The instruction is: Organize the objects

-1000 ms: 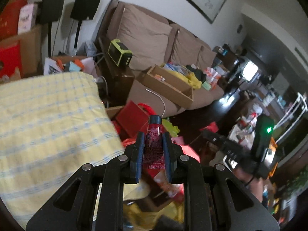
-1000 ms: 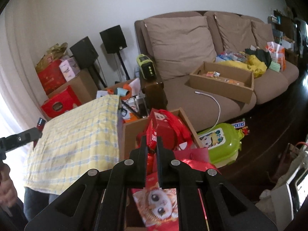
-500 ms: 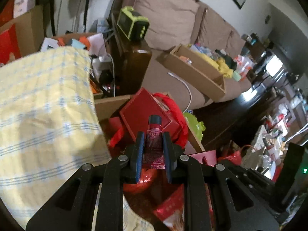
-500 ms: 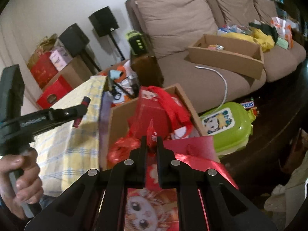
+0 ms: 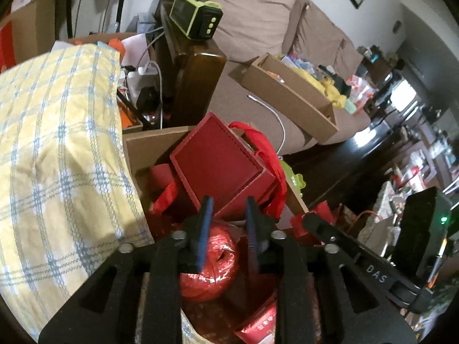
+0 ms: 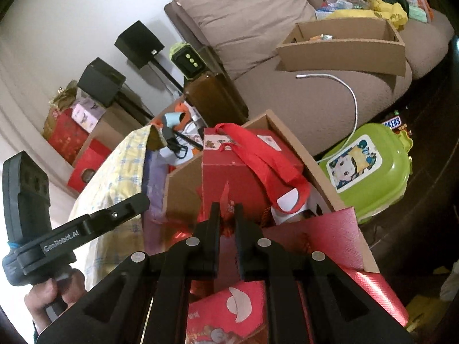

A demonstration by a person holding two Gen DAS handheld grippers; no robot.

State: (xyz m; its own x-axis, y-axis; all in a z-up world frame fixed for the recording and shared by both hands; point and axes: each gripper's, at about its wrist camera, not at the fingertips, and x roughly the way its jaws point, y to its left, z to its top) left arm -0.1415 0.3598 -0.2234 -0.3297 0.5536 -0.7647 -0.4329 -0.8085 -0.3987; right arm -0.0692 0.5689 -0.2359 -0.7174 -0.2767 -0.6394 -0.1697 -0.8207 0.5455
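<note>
- Cluttered living room: a brown sofa (image 5: pixel 258 28) at the back, dark floor, and close under me an open cardboard box (image 5: pixel 143 149) packed with red things, with a yellow checked cloth (image 5: pixel 57 143) draped just beside its left wall.
- My left gripper (image 5: pixel 228 203) is spread and holds nothing. It hangs over a red ball of shiny twine (image 5: pixel 212 266) that lies low among red packets just beyond the box's near edge.
- A red gift box (image 5: pixel 218 166) sits tilted in the middle of the cardboard box, just beyond my left fingertips, with its red ribbon handle (image 6: pixel 258 154) looped over the right side.
- My right gripper (image 6: pixel 226 207) is pressed nearly together on a thin red paper flap (image 6: pixel 226 195). The flap looks like the lip of a red gift bag (image 6: pixel 330 235) leaning at the box's near right corner, though I cannot tell for sure.
- I judge this a sorting step, with one side bracing the paper while the other is free to pick.
- To do it well, I would hold the right pinch steady without tugging, since thin paper tears.
- With the left, I would go straight down and straddle the ball's widest part. Twine is soft and slick, so I would close slowly and avoid snagging the ribbon or nudging the tilted gift box.
</note>
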